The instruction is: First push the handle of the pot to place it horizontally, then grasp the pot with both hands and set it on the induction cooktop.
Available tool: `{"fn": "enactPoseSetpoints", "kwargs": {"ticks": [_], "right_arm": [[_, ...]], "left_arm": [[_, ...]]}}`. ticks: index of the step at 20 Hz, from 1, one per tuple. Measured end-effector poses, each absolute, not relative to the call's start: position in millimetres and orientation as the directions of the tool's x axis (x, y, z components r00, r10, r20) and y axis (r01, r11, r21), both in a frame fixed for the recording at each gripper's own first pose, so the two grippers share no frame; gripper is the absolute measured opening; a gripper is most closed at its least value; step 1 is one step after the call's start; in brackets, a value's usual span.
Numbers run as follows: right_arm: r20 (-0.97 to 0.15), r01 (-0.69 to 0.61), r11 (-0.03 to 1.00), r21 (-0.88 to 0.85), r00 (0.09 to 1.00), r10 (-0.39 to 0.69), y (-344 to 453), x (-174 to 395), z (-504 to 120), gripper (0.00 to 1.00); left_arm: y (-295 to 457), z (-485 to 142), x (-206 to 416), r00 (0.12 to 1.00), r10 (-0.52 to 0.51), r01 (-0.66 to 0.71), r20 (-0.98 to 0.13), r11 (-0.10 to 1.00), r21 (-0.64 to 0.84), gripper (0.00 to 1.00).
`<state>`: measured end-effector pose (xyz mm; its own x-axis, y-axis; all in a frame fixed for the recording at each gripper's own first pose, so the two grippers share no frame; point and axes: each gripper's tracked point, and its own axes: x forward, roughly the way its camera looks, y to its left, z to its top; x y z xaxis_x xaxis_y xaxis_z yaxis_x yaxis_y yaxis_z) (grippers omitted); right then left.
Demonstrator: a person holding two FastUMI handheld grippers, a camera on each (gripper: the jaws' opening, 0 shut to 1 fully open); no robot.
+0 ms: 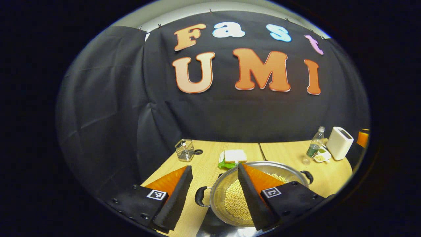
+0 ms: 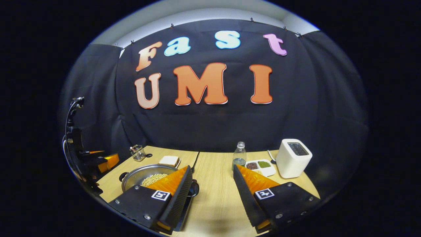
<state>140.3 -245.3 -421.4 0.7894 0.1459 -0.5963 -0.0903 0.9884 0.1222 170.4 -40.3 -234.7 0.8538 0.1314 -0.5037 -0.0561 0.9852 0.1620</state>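
A steel pot (image 1: pixel 227 184) holding yellow beans rests on a dark glossy cooktop (image 1: pixel 210 225) at the table's near edge. In the left gripper view my left gripper (image 1: pixel 214 167) is open. The pot's black left handle (image 1: pixel 200 196) lies between its fingers, and one finger reaches over the pot's bowl. In the right gripper view my right gripper (image 2: pixel 212 168) is open beside the pot (image 2: pixel 144 176). The pot's right handle (image 2: pixel 196 188) sits just inside one finger. The left gripper (image 2: pixel 98 161) shows at the far left, past the pot's other handle (image 2: pixel 123 176).
On the wooden table (image 2: pixel 213 194) behind the pot stand a wire holder (image 1: pixel 185 150), bread on a plate (image 1: pixel 235 156), a plastic bottle (image 2: pixel 239 156), a divided dish of beans (image 2: pixel 260 166) and a white toaster (image 2: pixel 292 158). Black cloth walls close the back and sides.
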Motion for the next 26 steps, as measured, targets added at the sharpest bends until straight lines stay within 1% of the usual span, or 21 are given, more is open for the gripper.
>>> {"fn": "enactPoseSetpoints", "kwargs": {"ticks": [4,7,8,9,12,14,15,16,18,19,20,23,26], "right_arm": [[-0.497,-0.086,0.992,0.092,0.859,0.12,-273,129,-359,0.8],[-0.424,-0.093,0.993,0.067,0.899,0.113,-288,120,-314,0.81],[-0.404,-0.093,0.994,0.055,0.908,0.108,-291,118,-301,0.86],[-0.385,-0.098,0.994,0.043,0.917,0.107,-294,115,-289,0.82],[-0.344,-0.084,0.996,-0.007,0.936,0.077,-309,99,-261,0.85],[-0.316,-0.099,0.995,0.006,0.944,0.096,-303,86,-239,0.85],[-0.304,-0.102,0.995,0.009,0.947,0.1,-306,81,-230,0.89],[-0.299,-0.101,0.995,0.012,0.949,0.1,-307,74,-223,0.86],[-0.288,-0.102,0.995,0.015,0.952,0.101,-311,62,-212,0.86],[-0.275,-0.1,0.995,0.013,0.956,0.1,-312,55,-206,0.89],[-0.26,-0.103,0.995,0.007,0.96,0.101,-313,50,-200,0.87],[-0.231,-0.108,0.994,-0.018,0.968,0.101,-316,32,-189,0.88],[-0.228,-0.1,0.995,-0.012,0.969,0.095,-320,21,-180,0.9]], "left_arm": [[-69,-157,155,0.912,0.075,-0.031,-0.403,0.993,0.115,0.9],[-75,-104,141,0.951,0.061,-0.03,-0.304,0.994,0.106,0.91],[-76,-84,135,0.961,0.061,-0.032,-0.271,0.993,0.112,0.97],[-76,-67,131,0.968,0.065,-0.037,-0.241,0.992,0.12,0.97],[-79,-33,108,0.98,0.07,-0.046,-0.188,0.991,0.129,0.96],[-74,-2,95,0.988,0.089,-0.073,-0.124,0.989,0.131,0.94],[-71,12,87,0.99,0.104,-0.09,-0.095,0.987,0.135,0.95],[-71,20,80,0.991,0.116,-0.105,-0.072,0.984,0.143,0.96],[-69,35,62,0.991,0.13,-0.122,-0.039,0.981,0.149,0.97],[-68,39,54,0.991,0.132,-0.126,-0.028,0.981,0.145,0.97],[-68,45,46,0.991,0.132,-0.128,-0.018,0.982,0.141,0.97],[-70,53,28,0.992,0.13,-0.128,-0.004,0.979,0.161,0.97],[-74,69,17,0.991,0.131,-0.133,0.023,0.975,0.176,0.97]]}}
